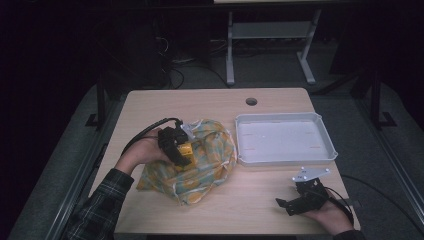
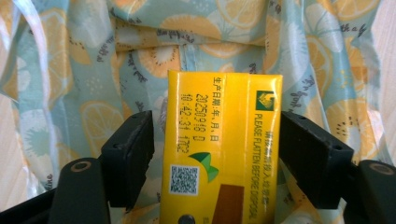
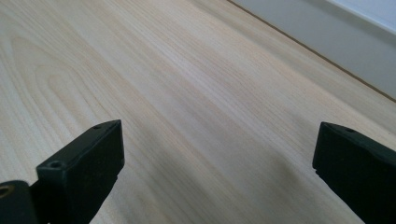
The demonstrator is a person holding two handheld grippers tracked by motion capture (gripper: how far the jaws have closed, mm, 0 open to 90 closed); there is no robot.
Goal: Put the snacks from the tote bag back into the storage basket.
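Note:
A yellow drink carton (image 2: pixel 222 140) with printed text and a QR code stands between the black jaws of my left gripper (image 2: pixel 217 126), which is shut on its two sides. In the high view the left gripper (image 1: pixel 180 152) holds the carton (image 1: pixel 186 149) just over a crumpled bag with a lemon print (image 1: pixel 212 162) lying left of the table's middle. The same bag (image 2: pixel 84 70) spreads out behind the carton. My right gripper (image 1: pixel 283 206) rests at the near right corner of the table, and its jaws (image 3: pixel 217 140) stand wide open over bare wood.
A white rectangular tray (image 1: pixel 280 159) sits to the right of the bag with nothing in it; its wall (image 3: pixel 336 42) rises ahead of the right gripper. The wooden table (image 1: pixel 200 105) has a round cable hole (image 1: pixel 251 101) near its far edge.

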